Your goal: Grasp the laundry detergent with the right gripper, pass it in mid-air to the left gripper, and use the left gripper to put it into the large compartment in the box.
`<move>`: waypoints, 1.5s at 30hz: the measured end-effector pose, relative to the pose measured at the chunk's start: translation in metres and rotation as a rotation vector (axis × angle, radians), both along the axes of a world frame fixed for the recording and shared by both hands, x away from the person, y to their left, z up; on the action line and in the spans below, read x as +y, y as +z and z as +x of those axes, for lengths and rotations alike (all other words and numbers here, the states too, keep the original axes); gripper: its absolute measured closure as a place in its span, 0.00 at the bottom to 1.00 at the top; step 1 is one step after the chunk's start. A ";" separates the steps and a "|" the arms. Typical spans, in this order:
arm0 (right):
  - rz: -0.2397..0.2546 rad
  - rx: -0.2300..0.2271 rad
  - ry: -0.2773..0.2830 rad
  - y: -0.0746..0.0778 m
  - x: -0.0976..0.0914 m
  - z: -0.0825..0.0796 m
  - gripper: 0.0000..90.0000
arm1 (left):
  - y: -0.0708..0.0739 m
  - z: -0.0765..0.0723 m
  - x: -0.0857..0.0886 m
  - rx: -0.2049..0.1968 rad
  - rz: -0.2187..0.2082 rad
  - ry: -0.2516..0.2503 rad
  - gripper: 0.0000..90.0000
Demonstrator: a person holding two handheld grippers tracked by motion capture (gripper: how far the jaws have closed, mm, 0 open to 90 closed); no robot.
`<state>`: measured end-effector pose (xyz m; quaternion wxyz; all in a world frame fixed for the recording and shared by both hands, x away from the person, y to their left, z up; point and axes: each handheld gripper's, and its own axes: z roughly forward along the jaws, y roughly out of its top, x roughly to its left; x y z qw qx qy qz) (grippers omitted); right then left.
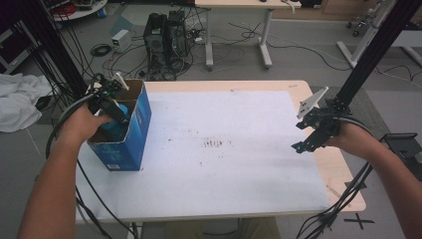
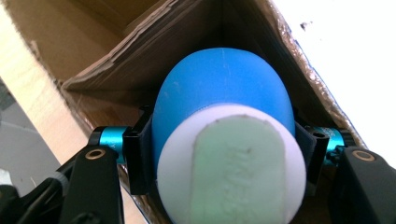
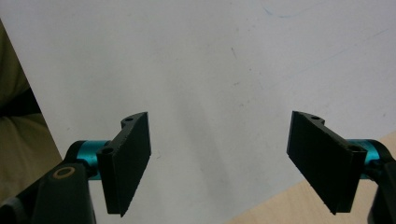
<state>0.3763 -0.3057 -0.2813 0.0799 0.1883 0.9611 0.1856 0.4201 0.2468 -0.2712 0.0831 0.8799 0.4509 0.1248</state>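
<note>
A: Left gripper is down inside the blue box, jaws clamped on the blue bottle right between its pads, white cap towards the camera.

B: So it's either lifting out or setting in. And the right gripper?

A: Jaws apart, empty, hovering over the white mat. Next, I'd guess: a straight move clear of the cardboard walls.

A white sheet with small brown stains covers a light wooden table. On the grey floor beyond stand two black computer towers among loose cables.
</note>
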 end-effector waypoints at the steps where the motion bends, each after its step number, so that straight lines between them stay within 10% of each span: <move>1: -0.001 0.000 -0.004 0.000 0.000 -0.001 0.23 | -0.002 0.000 0.000 0.002 -0.001 -0.005 0.42; 20: 0.001 0.009 -0.011 -0.001 -0.003 -0.002 0.23 | -0.010 0.012 0.004 0.076 0.019 -0.063 0.42; 45: 0.002 0.015 -0.013 -0.001 -0.001 -0.002 0.23 | -0.013 0.011 0.009 0.053 -0.030 0.003 0.42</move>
